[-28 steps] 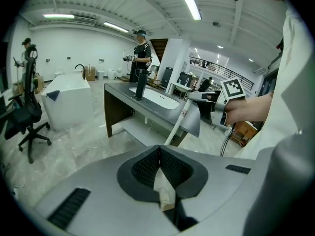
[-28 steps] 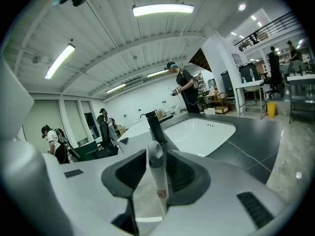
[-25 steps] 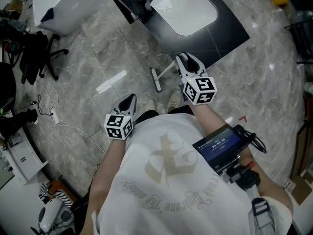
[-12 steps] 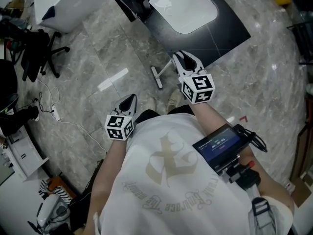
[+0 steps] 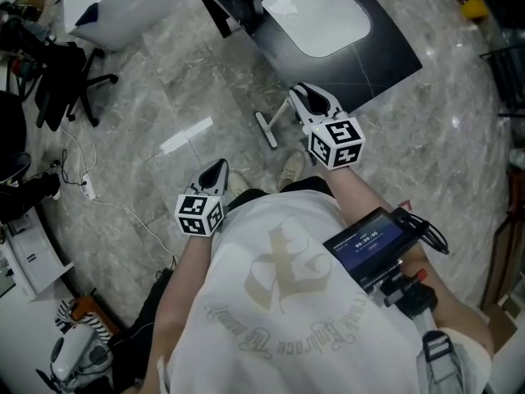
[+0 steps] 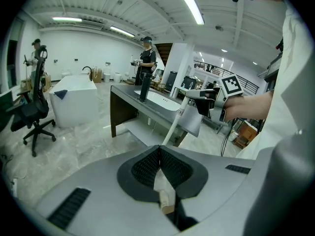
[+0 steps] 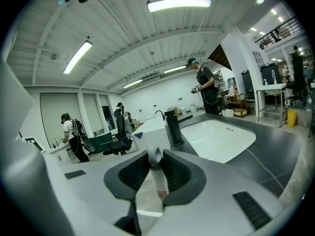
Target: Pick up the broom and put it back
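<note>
Our right gripper [image 5: 310, 97] has just been closing its jaws, wider a second ago; now we pinch the broom handle [image 7: 157, 178] between them.

Head view steeply down from above, gripper views close along their jaws, all sharing the sink counter [image 5: 385, 48]

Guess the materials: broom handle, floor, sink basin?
Broom handle: smooth white tube, likely plastic or painted metal; even sheen, small label stuck on it.
Floor: polished grey stone or stone-look tile; veining, tile seams, a ceiling-light reflection.
Sink basin: glossy white, probably ceramic or acrylic; soft highlights, set in a dark matte counter.
</note>
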### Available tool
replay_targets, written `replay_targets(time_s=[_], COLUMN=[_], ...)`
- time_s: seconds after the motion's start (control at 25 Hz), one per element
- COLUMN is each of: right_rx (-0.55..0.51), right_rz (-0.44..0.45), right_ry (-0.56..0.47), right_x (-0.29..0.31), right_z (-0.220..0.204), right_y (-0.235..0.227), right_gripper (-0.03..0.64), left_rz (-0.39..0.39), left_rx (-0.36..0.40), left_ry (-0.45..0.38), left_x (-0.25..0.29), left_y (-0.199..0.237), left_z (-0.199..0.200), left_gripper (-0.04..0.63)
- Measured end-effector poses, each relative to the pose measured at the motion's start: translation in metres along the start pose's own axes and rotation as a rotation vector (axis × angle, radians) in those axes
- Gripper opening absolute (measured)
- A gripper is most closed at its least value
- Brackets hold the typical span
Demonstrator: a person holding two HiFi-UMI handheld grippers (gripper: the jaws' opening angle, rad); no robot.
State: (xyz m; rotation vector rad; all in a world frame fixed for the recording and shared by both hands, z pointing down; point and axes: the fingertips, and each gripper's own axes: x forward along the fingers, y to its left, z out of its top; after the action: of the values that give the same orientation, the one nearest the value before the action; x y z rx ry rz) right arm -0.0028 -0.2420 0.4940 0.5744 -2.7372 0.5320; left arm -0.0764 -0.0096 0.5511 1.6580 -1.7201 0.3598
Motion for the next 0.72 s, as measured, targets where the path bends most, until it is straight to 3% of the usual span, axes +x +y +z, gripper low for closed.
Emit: replay_targets(time_s=[0.32,0.72], right_rx=[-0.027,-0.075], right_rz=[0.004,0.056], right_ry=[0.012,0.038], right_x=[-0.001,0.002], right_z=[-0.004,0.008], right_y=[0.041,0.068], right_gripper=[0.094,0.094], left_rz=[-0.004,-0.006], left_rx=[-0.020,-0.046], left_ry=[-0.057,-0.096], left_x=[-0.031,-0.045], left_y=[0.038,0.055], left_z=[-0.012,-0.022], left_gripper=[0.012,0.012])
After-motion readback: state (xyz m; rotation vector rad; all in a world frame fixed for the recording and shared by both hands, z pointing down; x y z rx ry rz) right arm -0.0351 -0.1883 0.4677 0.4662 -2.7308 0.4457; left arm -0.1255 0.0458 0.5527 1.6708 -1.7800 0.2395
